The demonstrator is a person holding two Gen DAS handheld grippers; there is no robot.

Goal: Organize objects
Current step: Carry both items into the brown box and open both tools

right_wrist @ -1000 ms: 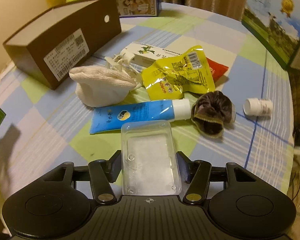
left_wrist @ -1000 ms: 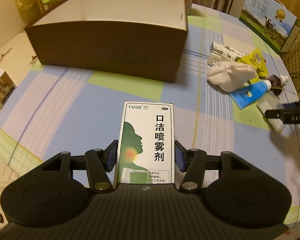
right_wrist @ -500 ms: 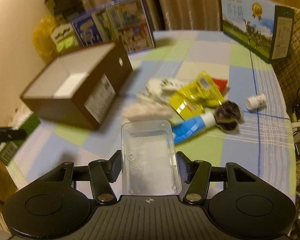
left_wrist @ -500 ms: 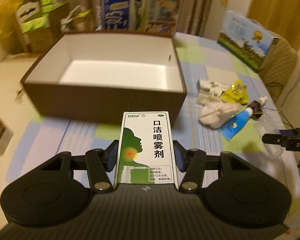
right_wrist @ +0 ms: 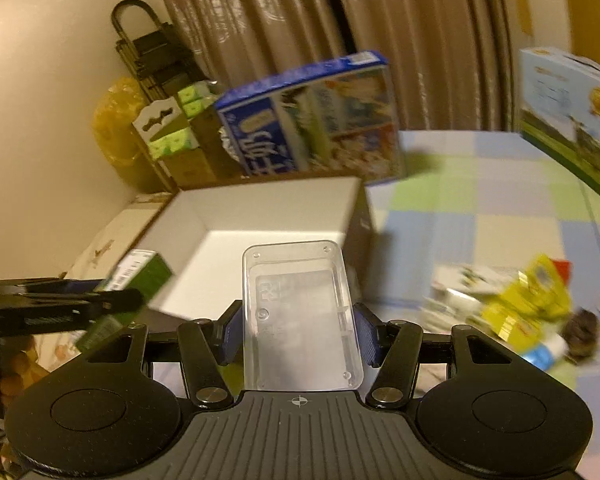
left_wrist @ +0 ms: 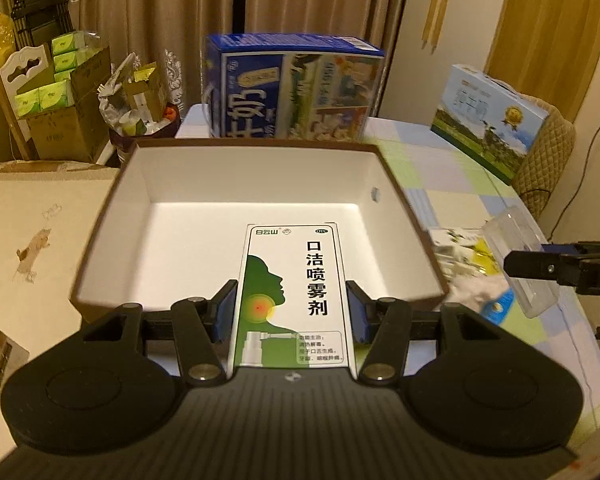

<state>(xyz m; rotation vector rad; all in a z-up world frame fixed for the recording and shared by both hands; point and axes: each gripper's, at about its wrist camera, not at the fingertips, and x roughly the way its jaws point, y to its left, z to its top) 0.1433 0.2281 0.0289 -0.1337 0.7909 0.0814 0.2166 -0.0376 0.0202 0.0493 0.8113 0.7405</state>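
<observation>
The brown box (left_wrist: 259,216) stood open on the table (left_wrist: 460,184); its white interior held nothing on the visible floor; a small round hole showed in its right wall.

The left gripper (left_wrist: 291,312) was clenched on the spray carton (left_wrist: 289,296); both pads pressed the carton's long sides; the carton was held lengthwise along the fingers, above the near rim of the box, not resting on the floor of it.

The right gripper (right_wrist: 300,336) was clenched on the clear case (right_wrist: 300,316); the case was held off the table, to the right of the box and just near its right-hand near corner; the left wrist view showed the same case (left_wrist: 520,264) at the far right, tilted.

Count of grippers: two; each held one item.

Count of large printed cartons standing on the table: two; the blue carton (left_wrist: 291,92) stood just beyond the far wall of the box; the pale carton (left_wrist: 488,120) stood at the far right edge.

A loose pile (right_wrist: 512,312) lay on the table right of the box; it was blurred; a yellow pouch (right_wrist: 528,304), a blue tube (right_wrist: 540,354) and a dark scrunchie (right_wrist: 582,330) could be told apart; the remaining count could not be told.

Off the table to the left stood a cardboard box (left_wrist: 59,120) holding green packs.
</observation>
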